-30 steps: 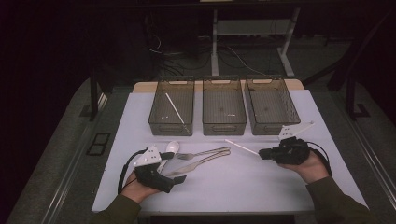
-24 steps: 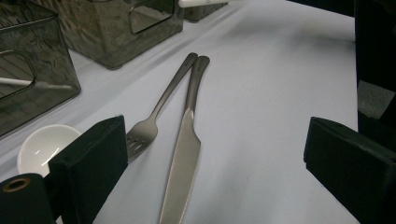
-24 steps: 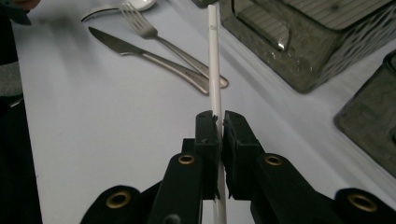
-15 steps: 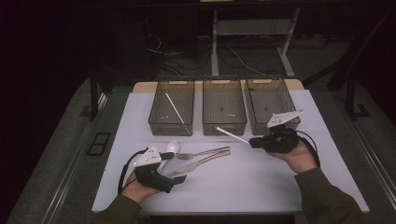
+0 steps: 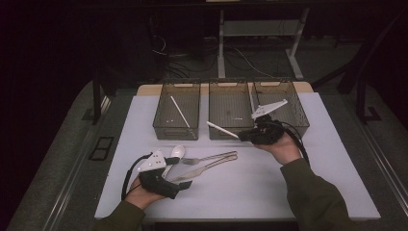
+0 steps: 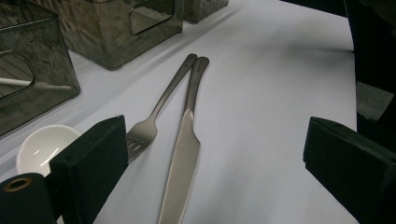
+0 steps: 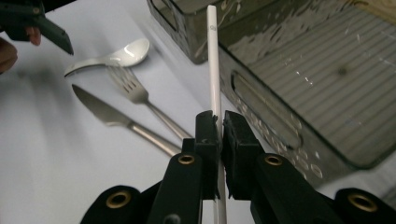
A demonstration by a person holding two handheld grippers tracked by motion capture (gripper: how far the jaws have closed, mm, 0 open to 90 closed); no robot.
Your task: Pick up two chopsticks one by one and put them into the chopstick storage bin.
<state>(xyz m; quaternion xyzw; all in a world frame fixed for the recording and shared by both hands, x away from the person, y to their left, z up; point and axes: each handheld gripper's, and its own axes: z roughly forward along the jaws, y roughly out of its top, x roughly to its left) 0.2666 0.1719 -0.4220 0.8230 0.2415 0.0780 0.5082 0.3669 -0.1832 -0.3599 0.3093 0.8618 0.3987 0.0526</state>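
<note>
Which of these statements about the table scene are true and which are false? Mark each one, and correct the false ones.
1. The right gripper is shut on a white stick. True.
2. The left gripper is shut on the knife. False: its jaws stand wide apart, and the knife lies on the table between them, untouched.
3. Three clear bins stand in a row at the far side of the table. True.
4. The left bin has nothing in it. False: another white stick lies inside.
5. The fork and knife lie side by side, handles touching at their ends. True.
6. The white spoon lies in the middle bin. False: it lies on the table beside the fork.
</note>
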